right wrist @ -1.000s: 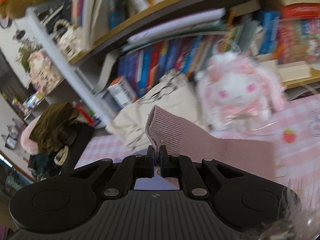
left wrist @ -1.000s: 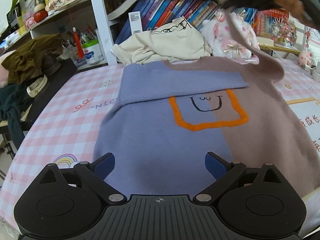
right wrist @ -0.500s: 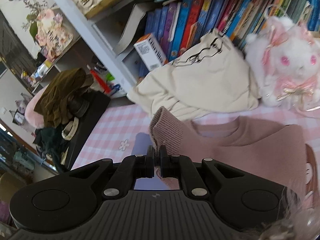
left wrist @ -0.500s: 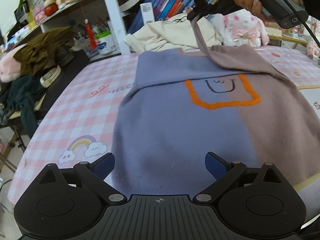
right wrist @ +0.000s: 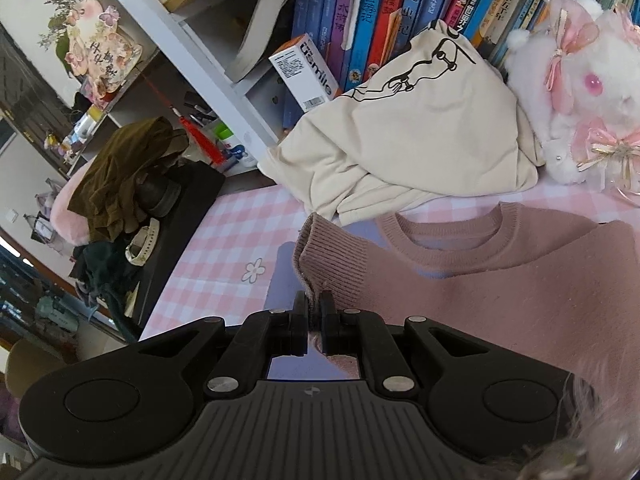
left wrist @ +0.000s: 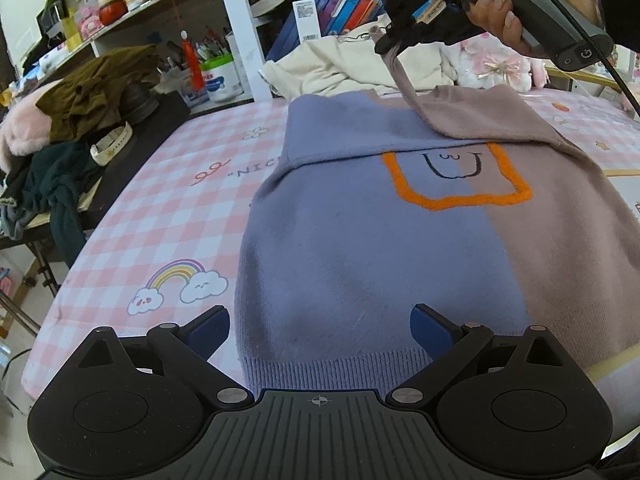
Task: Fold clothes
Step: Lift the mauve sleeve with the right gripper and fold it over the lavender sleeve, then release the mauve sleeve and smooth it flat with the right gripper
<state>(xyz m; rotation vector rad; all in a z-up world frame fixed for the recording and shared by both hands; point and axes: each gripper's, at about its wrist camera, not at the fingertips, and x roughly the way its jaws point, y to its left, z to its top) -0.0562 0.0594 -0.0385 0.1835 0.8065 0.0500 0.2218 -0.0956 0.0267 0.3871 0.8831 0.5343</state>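
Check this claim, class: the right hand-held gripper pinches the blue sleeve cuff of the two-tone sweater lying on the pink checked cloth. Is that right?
Not quite. The right hand-held gripper pinches the mauve-pink sleeve cuff, not a blue one, as the right wrist view shows. The sweater does lie on the pink checked cloth.
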